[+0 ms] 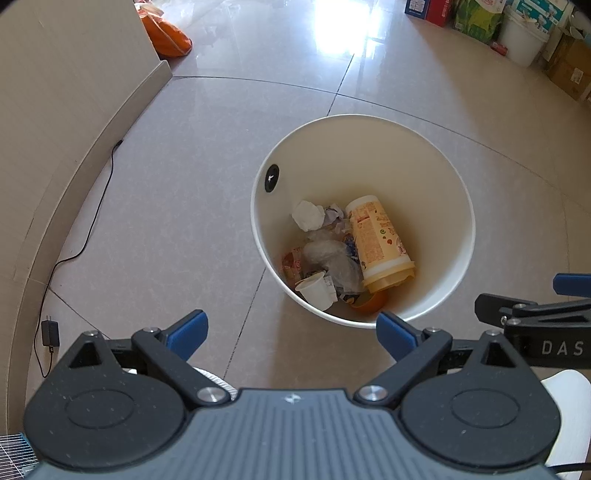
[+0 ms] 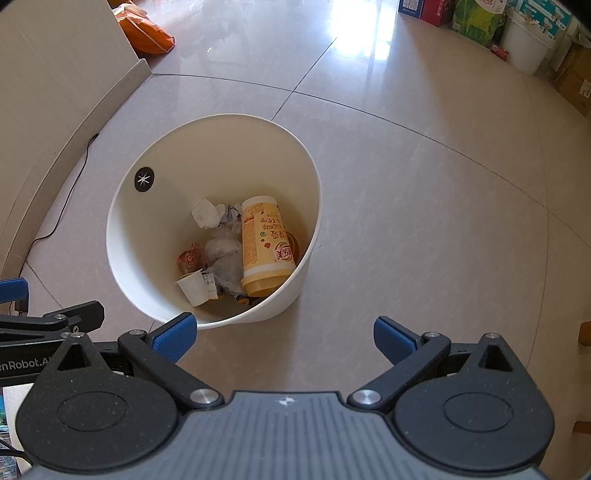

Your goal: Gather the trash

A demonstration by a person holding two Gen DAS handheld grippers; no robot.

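Note:
A white round bin (image 1: 447, 177) (image 2: 122, 221) stands on the tiled floor. Inside lie a yellow printed cup (image 1: 380, 243) (image 2: 266, 243), a small white cup (image 1: 314, 291) (image 2: 194, 290), crumpled white paper (image 1: 308, 214) (image 2: 207, 214), clear plastic wrap (image 1: 328, 254) (image 2: 223, 254) and a reddish wrapper (image 1: 291, 262) (image 2: 190, 258). My left gripper (image 1: 291, 336) hovers open above the bin's near rim, nothing between its blue pads. My right gripper (image 2: 284, 338) is open and empty, just right of the bin. Each gripper shows at the edge of the other's view.
A beige wall with skirting (image 1: 74, 155) runs along the left, with a black cable and plug adapter (image 1: 50, 332) on the floor. An orange bag (image 1: 166, 33) (image 2: 144, 33) lies far left. Boxes, bags and a white bucket (image 1: 524, 37) (image 2: 524, 44) line the far right.

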